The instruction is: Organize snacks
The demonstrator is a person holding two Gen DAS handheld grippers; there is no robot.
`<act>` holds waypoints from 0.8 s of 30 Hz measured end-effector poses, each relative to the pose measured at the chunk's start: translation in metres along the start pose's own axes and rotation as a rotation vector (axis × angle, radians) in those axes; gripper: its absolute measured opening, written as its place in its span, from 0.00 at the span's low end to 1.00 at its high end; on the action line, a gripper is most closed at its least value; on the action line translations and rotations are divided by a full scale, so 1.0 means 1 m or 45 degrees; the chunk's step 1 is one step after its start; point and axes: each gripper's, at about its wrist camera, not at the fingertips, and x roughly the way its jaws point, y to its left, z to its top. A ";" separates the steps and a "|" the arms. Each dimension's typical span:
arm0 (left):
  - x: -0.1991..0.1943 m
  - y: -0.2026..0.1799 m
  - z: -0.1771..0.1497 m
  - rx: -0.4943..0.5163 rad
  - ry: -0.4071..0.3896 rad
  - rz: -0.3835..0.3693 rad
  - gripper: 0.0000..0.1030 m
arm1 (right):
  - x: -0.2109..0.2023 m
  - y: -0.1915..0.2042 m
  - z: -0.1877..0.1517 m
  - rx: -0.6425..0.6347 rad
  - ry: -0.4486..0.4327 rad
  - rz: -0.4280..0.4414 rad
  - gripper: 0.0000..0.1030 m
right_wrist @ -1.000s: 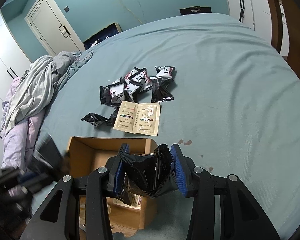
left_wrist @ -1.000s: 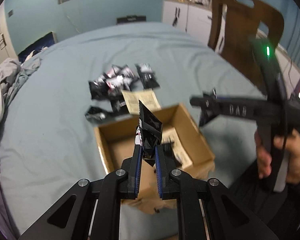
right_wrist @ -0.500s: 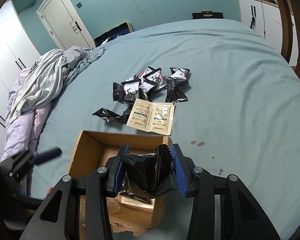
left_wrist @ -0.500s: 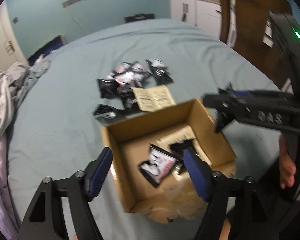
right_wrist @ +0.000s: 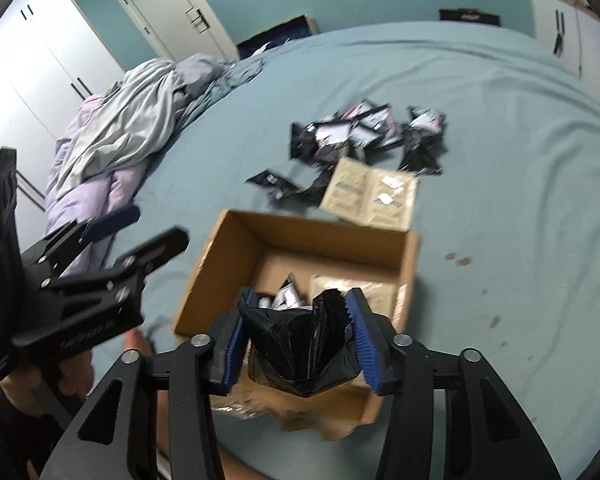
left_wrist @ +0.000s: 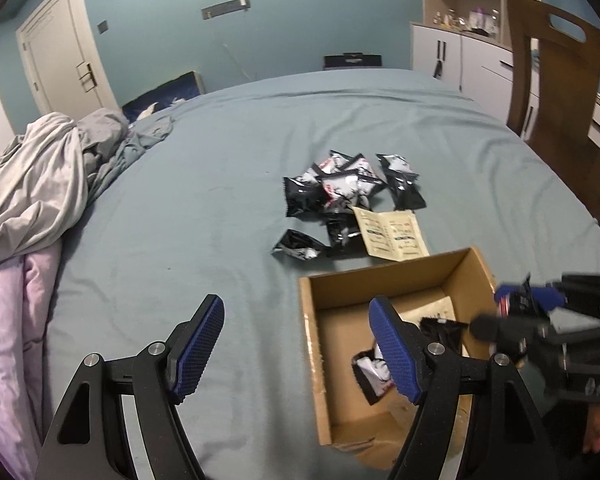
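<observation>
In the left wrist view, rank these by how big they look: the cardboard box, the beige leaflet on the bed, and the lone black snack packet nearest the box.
1. cardboard box, largest, though it also sits nearest the camera.
2. beige leaflet.
3. lone black snack packet, smallest; it is crumpled, so the gap to the leaflet is unsure.

You have one open cardboard box (left_wrist: pixel 396 280) on the bed (left_wrist: pixel 220 200). A pile of black snack packets (left_wrist: pixel 340 188) lies beyond it, about eight, overlapping too much for an exact count. One beige double sachet (left_wrist: pixel 392 234) sits beside the pile. Inside the box, at least two black packets (left_wrist: pixel 374 372) and one beige sachet (right_wrist: pixel 352 286) show. One black packet (right_wrist: pixel 300 344) is between the jaws of the right gripper (right_wrist: pixel 300 340). Two grippers show: that one and the left gripper (left_wrist: pixel 296 348).
</observation>
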 end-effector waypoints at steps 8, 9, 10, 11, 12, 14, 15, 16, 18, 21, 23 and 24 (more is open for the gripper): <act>-0.002 0.005 0.001 -0.025 -0.017 0.018 0.78 | -0.007 -0.016 0.006 0.124 -0.090 -0.024 0.77; -0.001 0.004 0.002 -0.028 -0.012 0.014 0.78 | -0.009 -0.019 0.007 0.135 -0.109 -0.054 0.79; 0.000 0.004 0.002 -0.032 -0.008 0.006 0.78 | -0.009 -0.022 0.009 0.148 -0.122 -0.079 0.79; 0.001 0.003 0.002 -0.034 -0.005 0.002 0.78 | -0.009 -0.025 0.011 0.160 -0.125 -0.098 0.79; 0.001 0.002 0.002 -0.032 -0.002 0.001 0.78 | -0.009 -0.028 0.013 0.177 -0.121 -0.117 0.79; 0.001 -0.001 0.002 -0.022 0.001 -0.008 0.78 | -0.009 -0.034 0.019 0.205 -0.110 -0.131 0.79; 0.001 -0.002 0.002 -0.018 -0.003 -0.018 0.78 | -0.008 -0.038 0.026 0.195 -0.094 -0.140 0.79; 0.000 -0.004 0.002 -0.013 -0.007 -0.023 0.78 | -0.009 -0.040 0.031 0.173 -0.077 -0.146 0.79; 0.001 -0.007 0.003 -0.003 -0.005 -0.028 0.78 | -0.008 -0.046 0.044 0.141 -0.046 -0.153 0.79; 0.006 -0.009 0.006 -0.006 0.005 -0.044 0.78 | -0.002 -0.064 0.062 0.170 -0.033 -0.193 0.79; 0.008 -0.010 0.008 -0.006 0.003 -0.050 0.78 | 0.013 -0.080 0.073 0.198 0.002 -0.233 0.79; 0.010 -0.011 0.011 -0.005 -0.003 -0.054 0.78 | 0.020 -0.085 0.076 0.217 0.021 -0.239 0.79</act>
